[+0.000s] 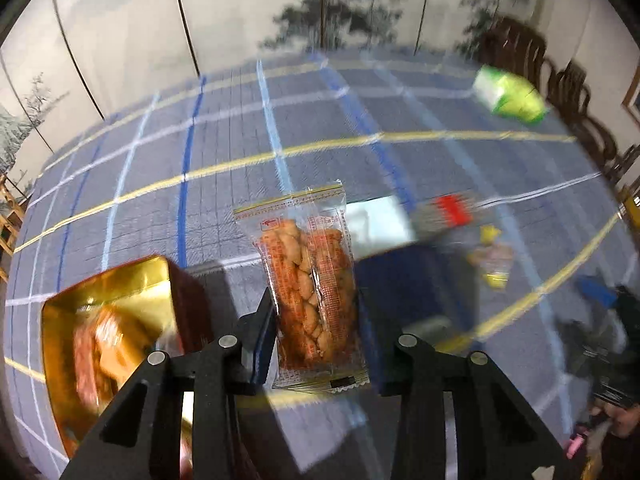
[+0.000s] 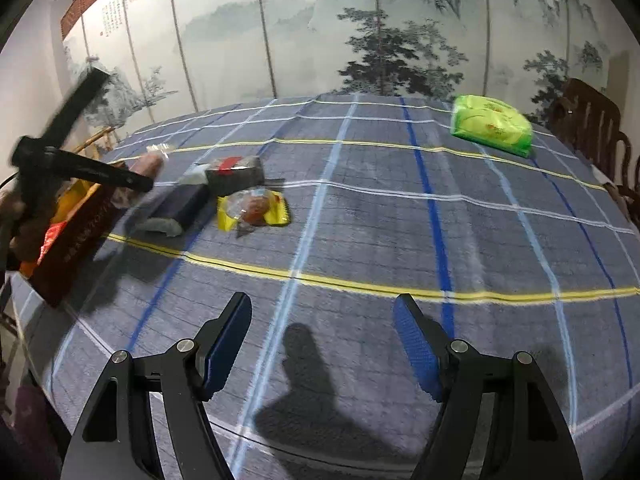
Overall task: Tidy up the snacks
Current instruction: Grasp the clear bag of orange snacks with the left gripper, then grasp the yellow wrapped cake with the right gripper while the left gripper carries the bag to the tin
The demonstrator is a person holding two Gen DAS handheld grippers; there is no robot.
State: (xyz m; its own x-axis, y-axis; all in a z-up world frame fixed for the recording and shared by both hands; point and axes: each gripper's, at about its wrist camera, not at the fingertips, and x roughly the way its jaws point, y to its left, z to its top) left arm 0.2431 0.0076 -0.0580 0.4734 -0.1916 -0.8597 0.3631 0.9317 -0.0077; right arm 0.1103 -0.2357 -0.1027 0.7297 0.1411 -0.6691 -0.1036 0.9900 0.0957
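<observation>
My left gripper (image 1: 316,300) is shut on a clear packet of twisted fried dough (image 1: 310,276) and holds it above the table, just right of a red box with a gold inside (image 1: 120,300) that holds other snacks. The box shows at the left in the right wrist view (image 2: 76,236), with the left gripper (image 2: 144,178) over it. My right gripper (image 2: 322,336) is open and empty above the blue plaid tablecloth (image 2: 380,220). On the cloth lie a yellow-wrapped snack (image 2: 254,210), a dark packet with a red label (image 2: 234,174) and a dark blue packet (image 2: 182,206).
A green pack (image 2: 492,126) lies at the far right of the table; it also shows in the left wrist view (image 1: 510,94). Dark wooden chairs (image 2: 592,120) stand at the right edge. A painted screen wall (image 2: 320,28) stands behind the table.
</observation>
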